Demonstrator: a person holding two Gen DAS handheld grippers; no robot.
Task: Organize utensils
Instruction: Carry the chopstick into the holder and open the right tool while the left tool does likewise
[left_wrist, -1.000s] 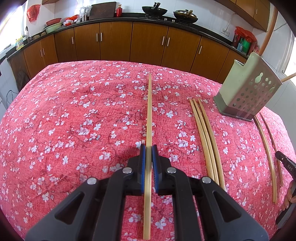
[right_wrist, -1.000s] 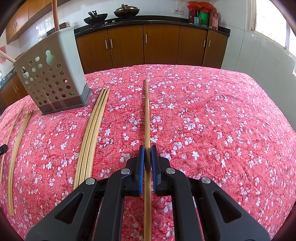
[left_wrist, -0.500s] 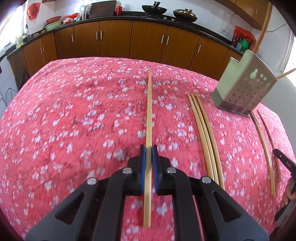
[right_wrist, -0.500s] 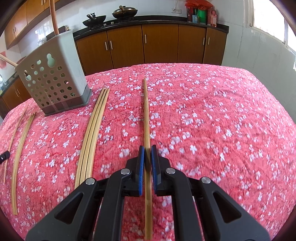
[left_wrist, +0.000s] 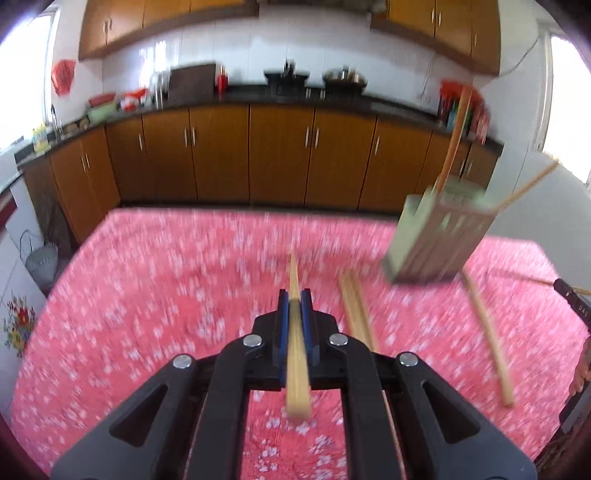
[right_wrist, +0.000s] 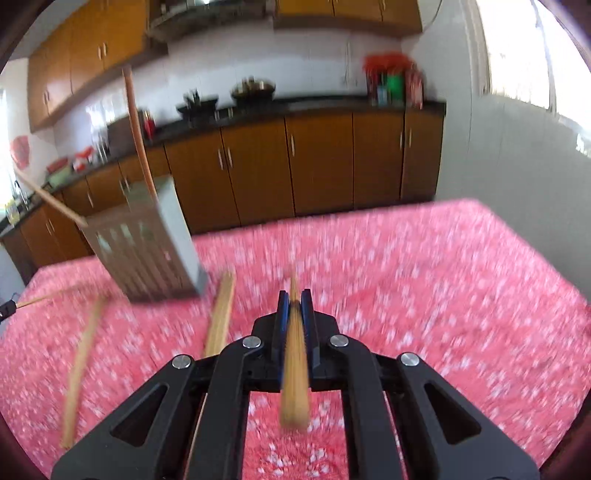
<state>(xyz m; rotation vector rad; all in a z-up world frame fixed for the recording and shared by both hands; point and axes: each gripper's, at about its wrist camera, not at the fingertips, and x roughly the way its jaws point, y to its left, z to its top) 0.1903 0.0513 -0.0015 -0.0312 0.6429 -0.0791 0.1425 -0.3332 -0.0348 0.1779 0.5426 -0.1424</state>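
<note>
Both views are motion-blurred. My left gripper (left_wrist: 294, 295) is shut on a bamboo chopstick (left_wrist: 296, 354) that runs forward between its blue pads, tilted up off the red floral tablecloth (left_wrist: 166, 295). My right gripper (right_wrist: 294, 295) is shut on another bamboo chopstick (right_wrist: 294, 362), also lifted. The grey perforated utensil holder (left_wrist: 439, 236) stands at the right in the left wrist view and at the left in the right wrist view (right_wrist: 147, 240), with two sticks poking out of it.
Loose chopsticks lie on the cloth: a bundle (left_wrist: 356, 314) beside the holder and a single one (left_wrist: 487, 332) further right; they show in the right wrist view as a bundle (right_wrist: 220, 317) and a single stick (right_wrist: 83, 365). Wooden kitchen cabinets (left_wrist: 280, 155) stand behind the table.
Both grippers have pitched upward with their chopsticks, raising the view from the tablecloth to the cabinets and wall. The chopsticks' far ends have lifted off the cloth.
</note>
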